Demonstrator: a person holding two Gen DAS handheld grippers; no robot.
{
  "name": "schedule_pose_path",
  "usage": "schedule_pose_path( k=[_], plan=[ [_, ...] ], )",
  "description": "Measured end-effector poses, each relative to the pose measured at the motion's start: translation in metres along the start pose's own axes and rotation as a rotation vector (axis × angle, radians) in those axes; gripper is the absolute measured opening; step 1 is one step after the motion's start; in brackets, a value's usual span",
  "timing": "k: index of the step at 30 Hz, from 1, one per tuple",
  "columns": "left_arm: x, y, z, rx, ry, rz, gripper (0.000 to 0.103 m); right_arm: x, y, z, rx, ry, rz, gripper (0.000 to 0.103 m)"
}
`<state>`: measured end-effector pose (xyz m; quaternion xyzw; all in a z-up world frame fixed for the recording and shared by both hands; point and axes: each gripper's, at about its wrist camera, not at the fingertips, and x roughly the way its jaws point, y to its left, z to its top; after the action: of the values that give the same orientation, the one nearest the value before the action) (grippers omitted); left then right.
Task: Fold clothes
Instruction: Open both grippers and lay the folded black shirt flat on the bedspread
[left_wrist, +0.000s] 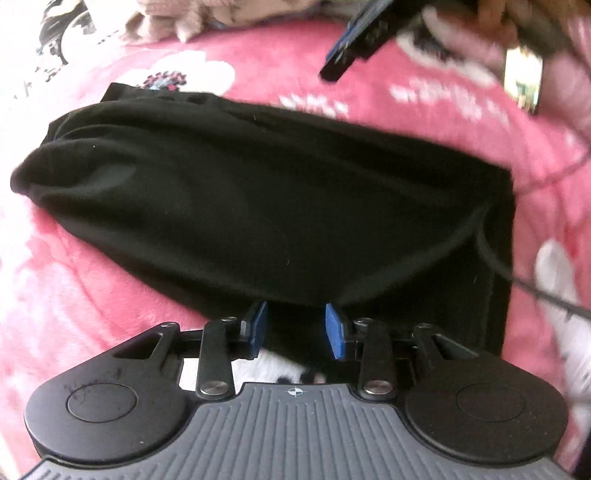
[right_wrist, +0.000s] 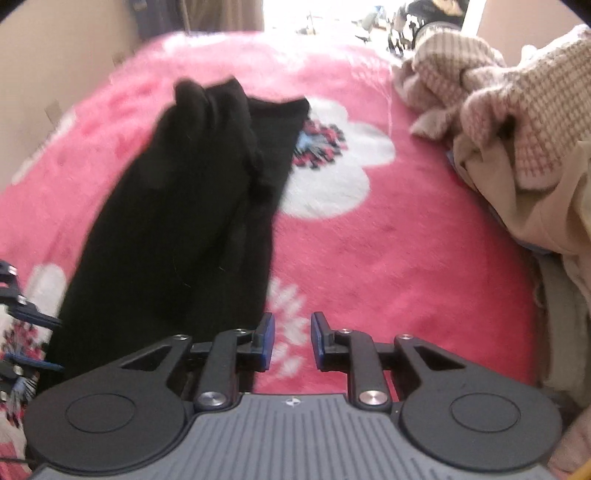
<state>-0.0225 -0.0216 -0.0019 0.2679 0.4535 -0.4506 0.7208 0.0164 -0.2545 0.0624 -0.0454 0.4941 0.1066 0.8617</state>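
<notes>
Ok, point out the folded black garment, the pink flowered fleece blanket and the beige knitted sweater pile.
Folded black garment (left_wrist: 258, 199): left wrist view, middle of its top layer.
Pink flowered fleece blanket (right_wrist: 388, 258): right wrist view, bare pink patch.
Beige knitted sweater pile (right_wrist: 524, 122): right wrist view, checked knit fold.

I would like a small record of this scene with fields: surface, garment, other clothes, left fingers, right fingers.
surface: pink blanket with white flowers
garment: black garment, folded, lying on the blanket
other clothes: beige knit pile at the right edge
left fingers: left gripper open, nothing between, over the garment's near edge
right fingers: right gripper open, empty, beside the garment
</notes>
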Motion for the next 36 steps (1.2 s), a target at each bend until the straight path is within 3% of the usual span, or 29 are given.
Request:
schedule_pose_path(
  k=[3,9,14,24,29,36],
  plan=[
    [0.002,0.004,-0.01,-0.053,-0.071,-0.017,0.035,-0.011,0.004,-0.016,0.016,-0.041,0.045,0.023],
    [0.011,0.02,-0.03,-0.164,-0.147,-0.069,0.036,-0.021,0.002,-0.052,0.066,-0.047,0.051,0.023],
    [0.013,0.03,-0.037,-0.226,-0.187,-0.115,0.037,-0.005,0.015,-0.054,0.01,-0.044,0.054,0.023],
    [0.012,0.02,-0.042,-0.167,-0.205,-0.072,0.037,0.023,0.033,-0.042,-0.168,-0.024,0.04,0.018],
    [0.011,0.019,-0.046,-0.143,-0.213,-0.061,0.037,0.009,0.045,-0.044,-0.264,-0.076,0.003,0.016],
    [0.011,0.018,-0.047,-0.128,-0.217,-0.061,0.037,0.019,0.043,-0.036,-0.252,-0.075,0.014,0.016]
  ],
)
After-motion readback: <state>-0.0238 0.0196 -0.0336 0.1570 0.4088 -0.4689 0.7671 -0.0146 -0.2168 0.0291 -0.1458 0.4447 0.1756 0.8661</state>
